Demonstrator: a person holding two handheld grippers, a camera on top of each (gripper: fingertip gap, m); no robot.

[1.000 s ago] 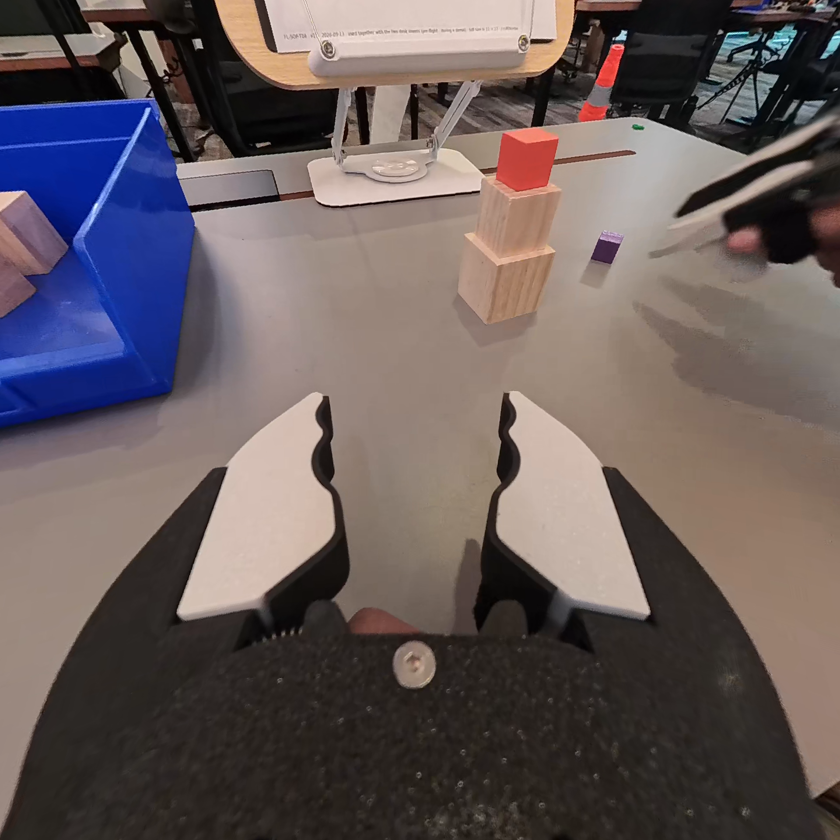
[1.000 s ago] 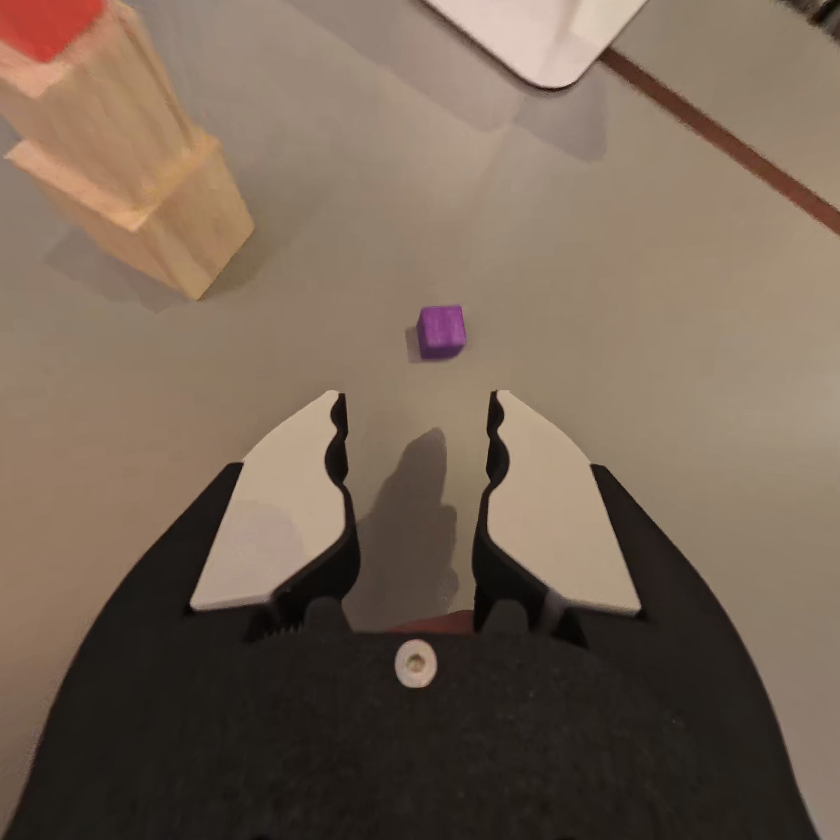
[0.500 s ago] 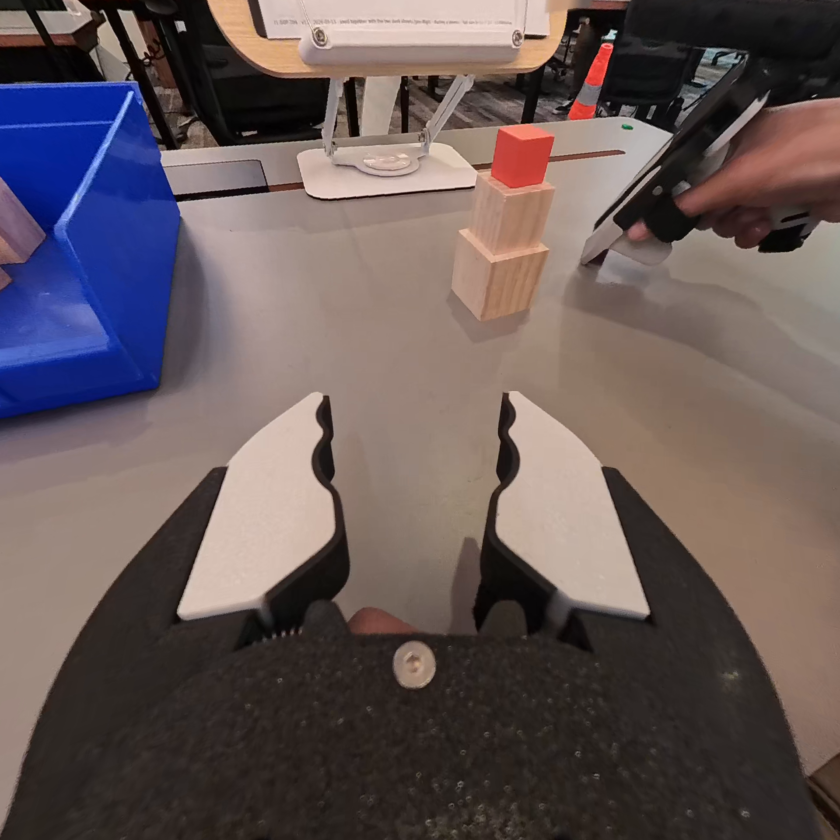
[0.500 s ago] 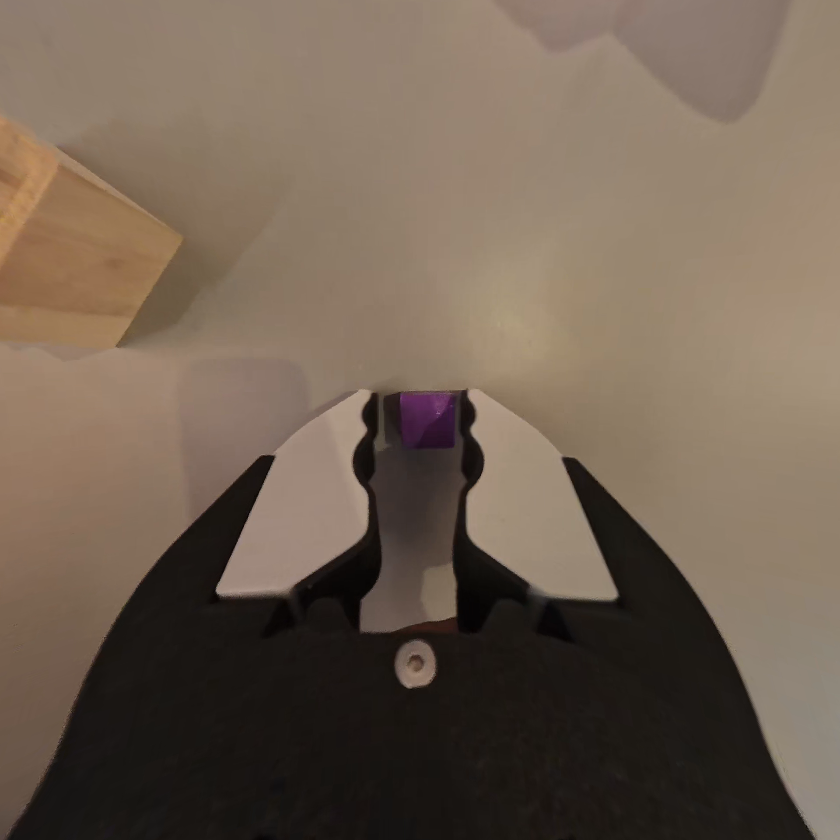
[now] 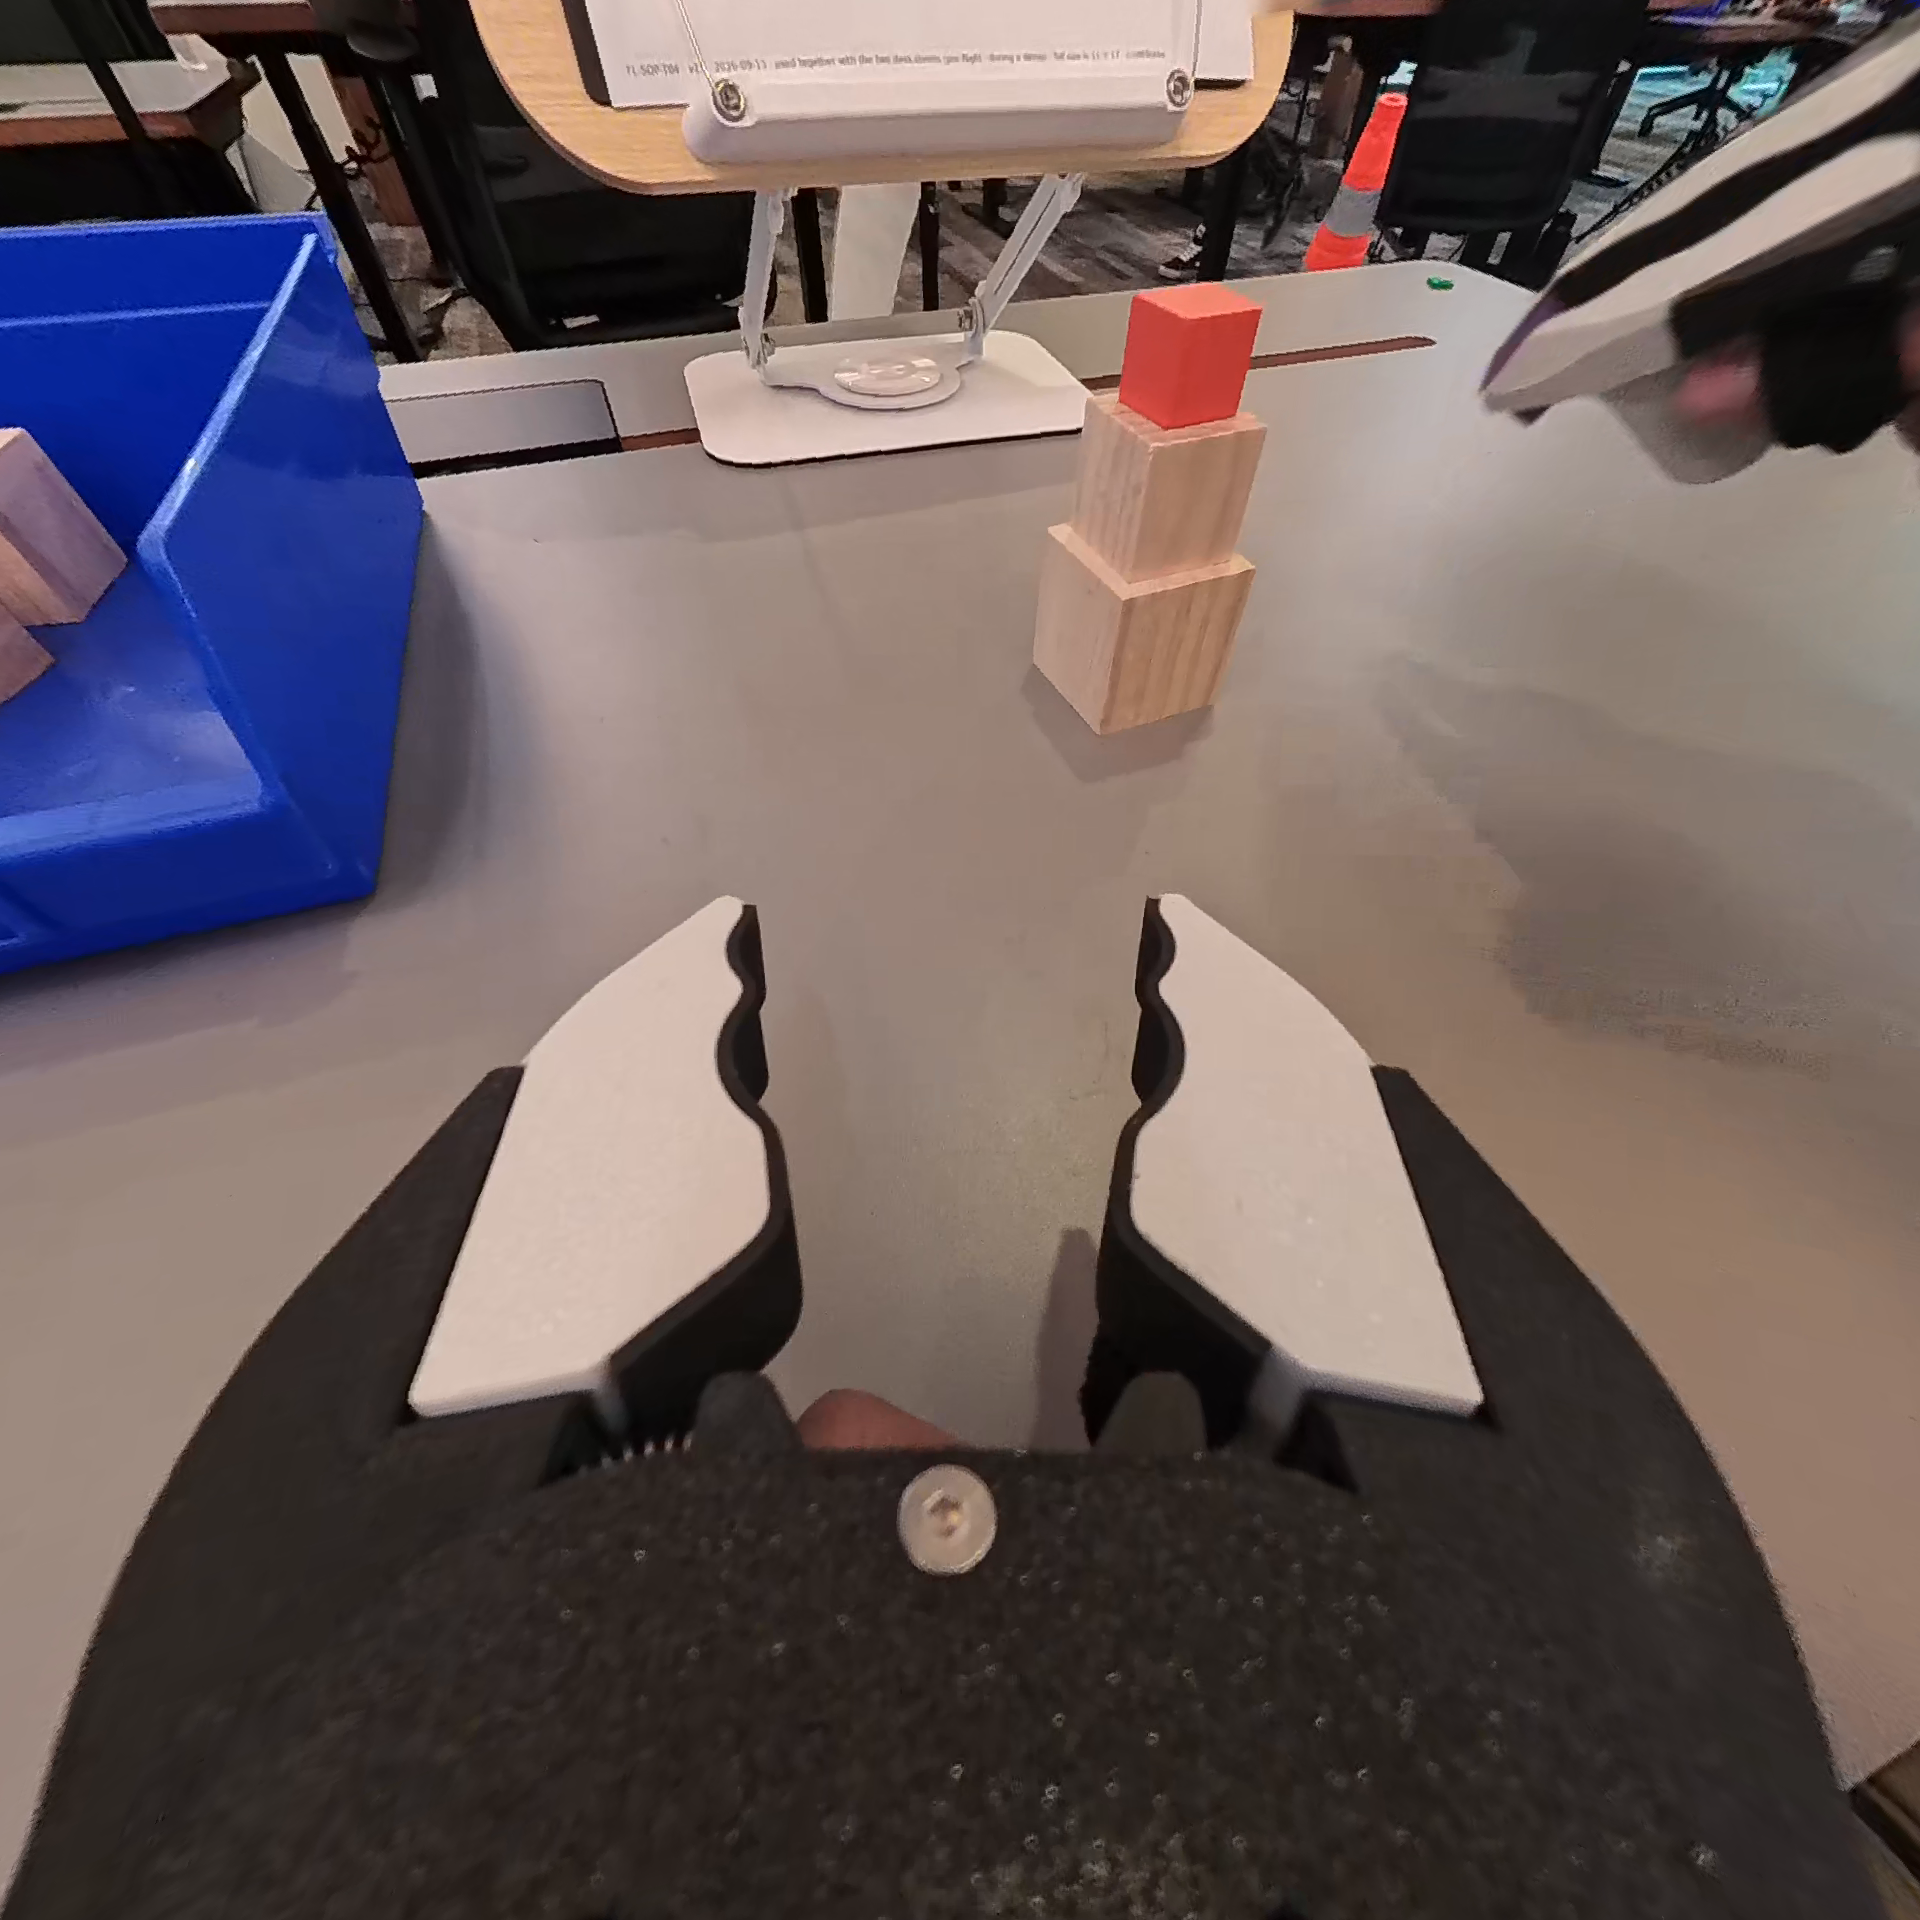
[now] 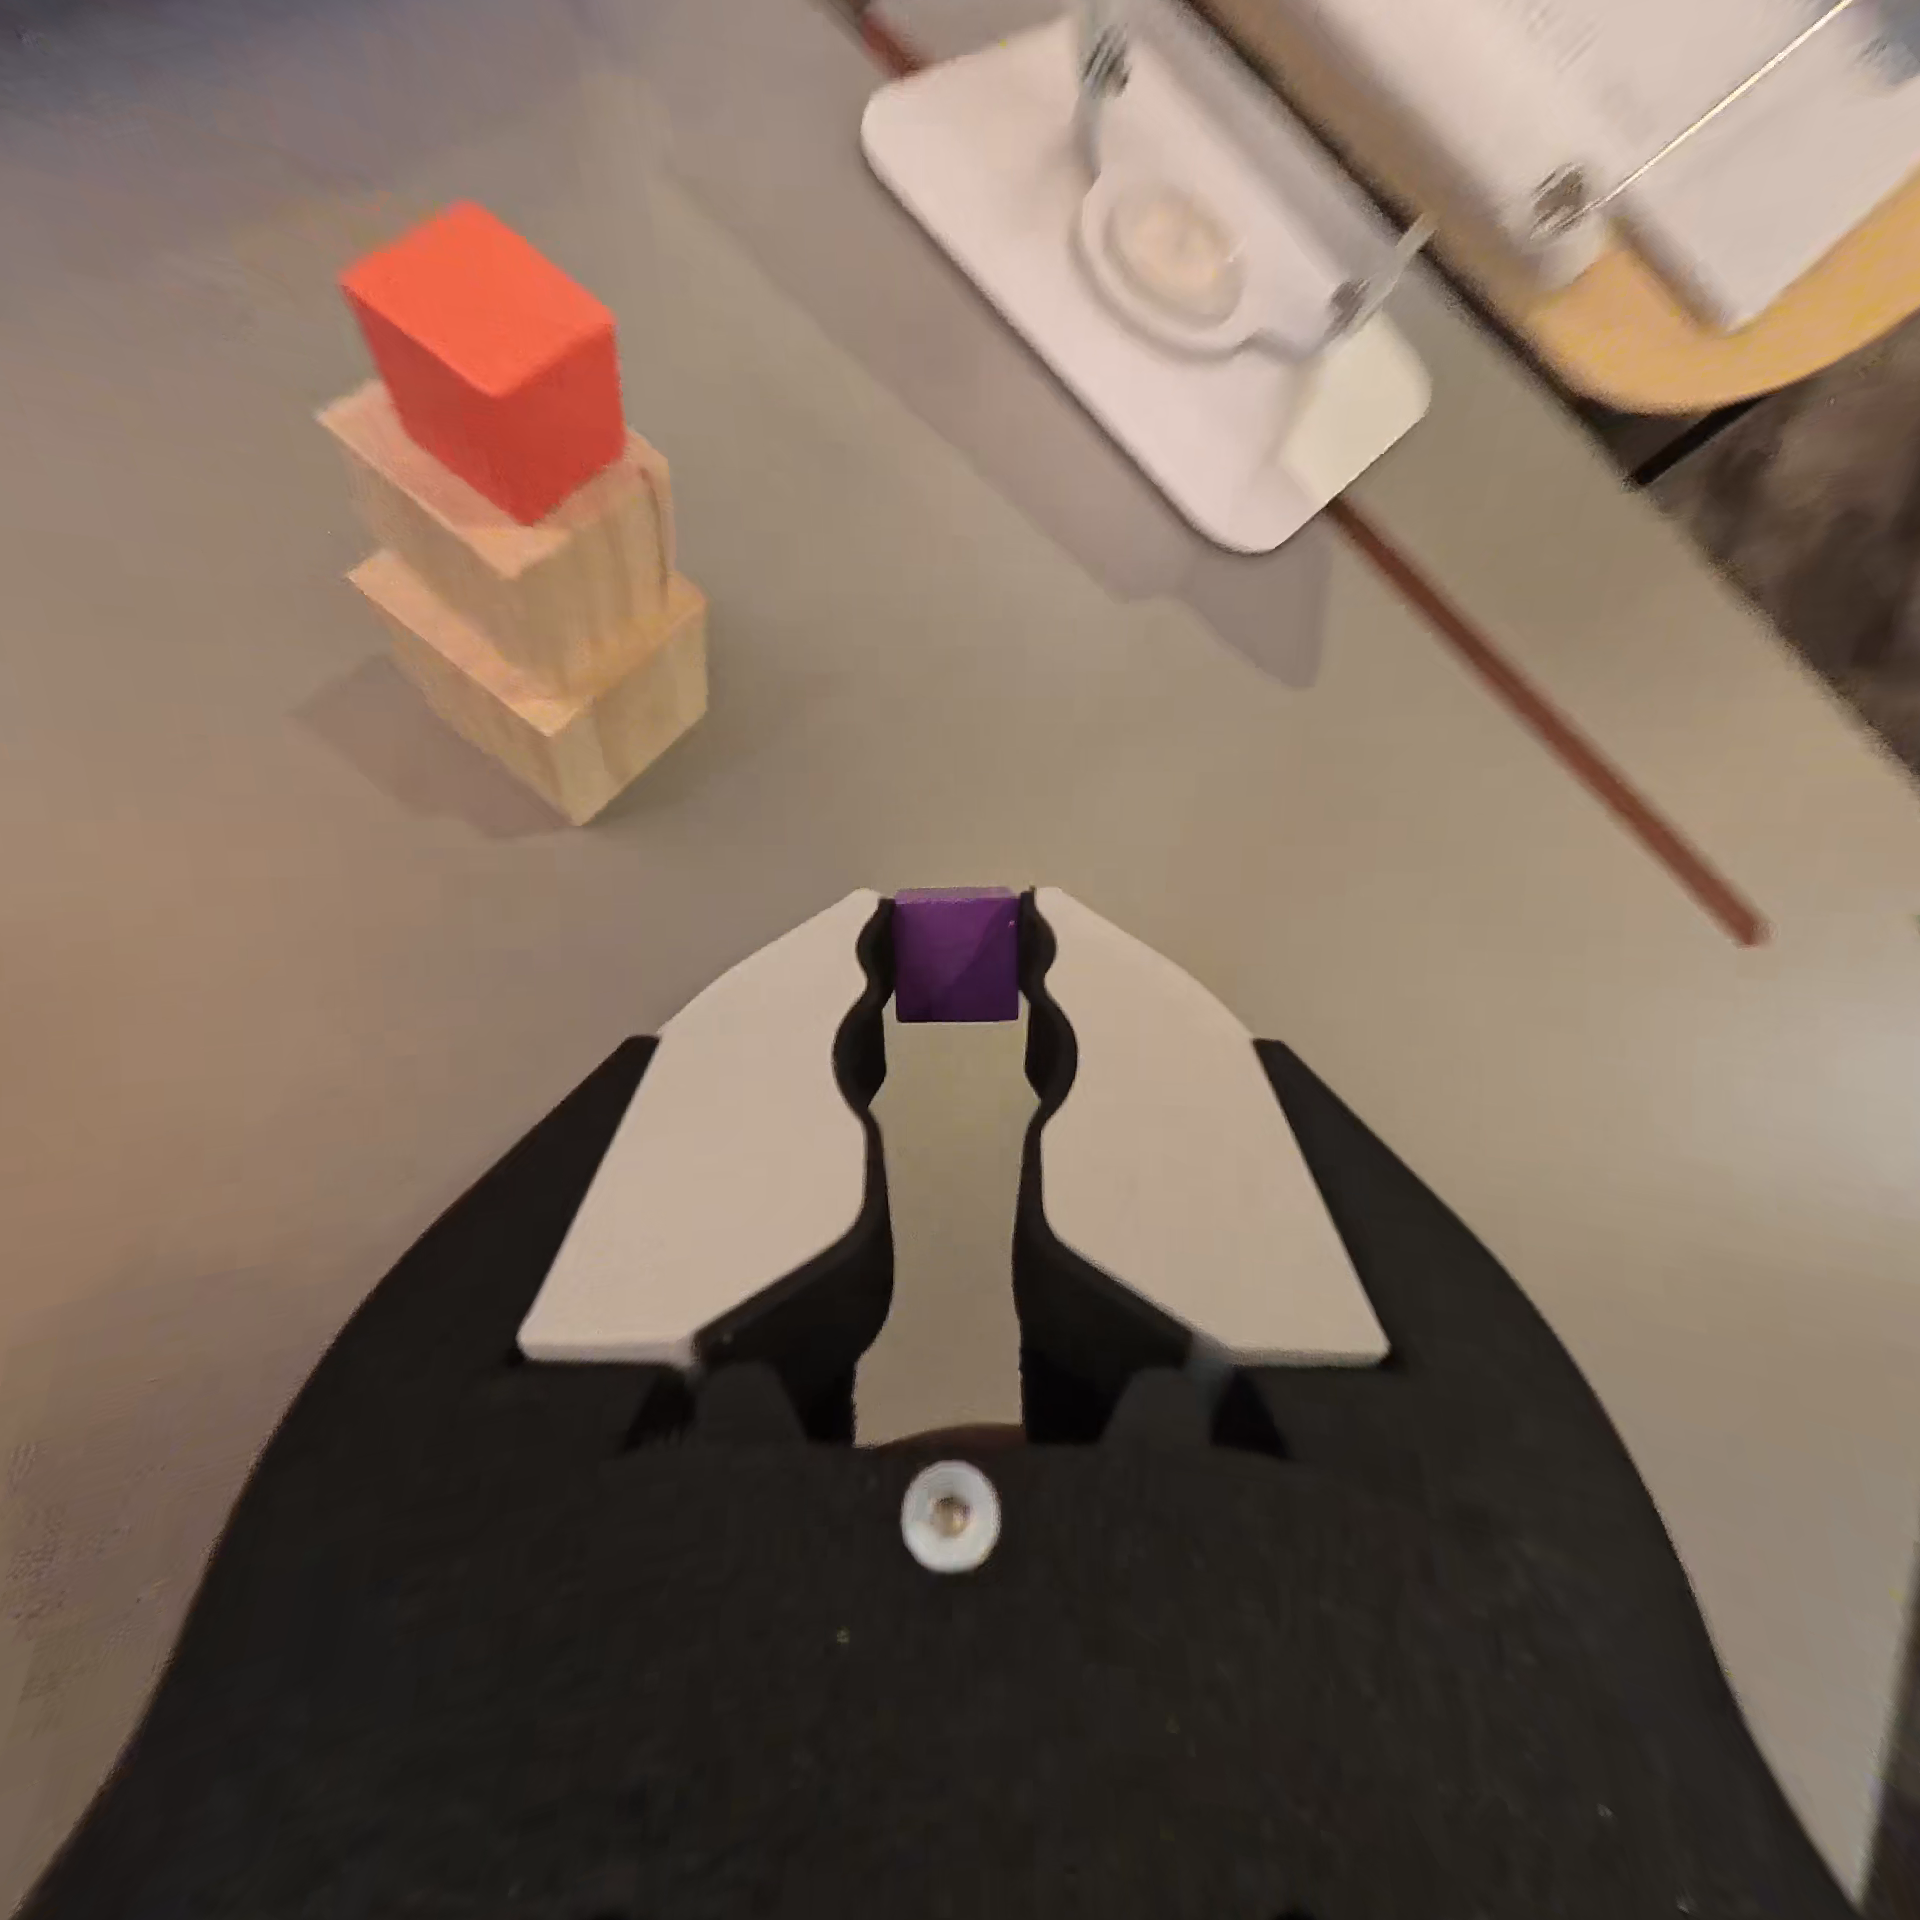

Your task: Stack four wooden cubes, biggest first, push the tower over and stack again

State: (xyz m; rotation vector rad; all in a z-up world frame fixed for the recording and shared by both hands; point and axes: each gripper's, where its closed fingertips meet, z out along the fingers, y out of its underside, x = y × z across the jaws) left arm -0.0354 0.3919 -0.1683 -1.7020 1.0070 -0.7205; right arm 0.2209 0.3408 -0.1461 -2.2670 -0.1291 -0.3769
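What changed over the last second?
The right gripper dropped onto the purple cube, shut on it and lifted it off the table. The left gripper stayed open and idle; the three-cube tower didn't move.

Right tongs [image 6: 956, 914] pinch the purple cube [image 6: 954, 956] above the table [image 6: 260, 987], 3-cube tower [image 6: 520, 540] standing left.

The purple cube [image 6: 954, 956], loose on the surface [image 6: 1143, 779] a second ago, is now pinched between the fingertips of the right gripper [image 6: 956, 920] and has been lifted clear. The jaws, wide apart then, have been closed onto it. The right gripper has been raised from beside the tower's [image 5: 1148, 540] base to red-cube [image 5: 1188, 356] height.
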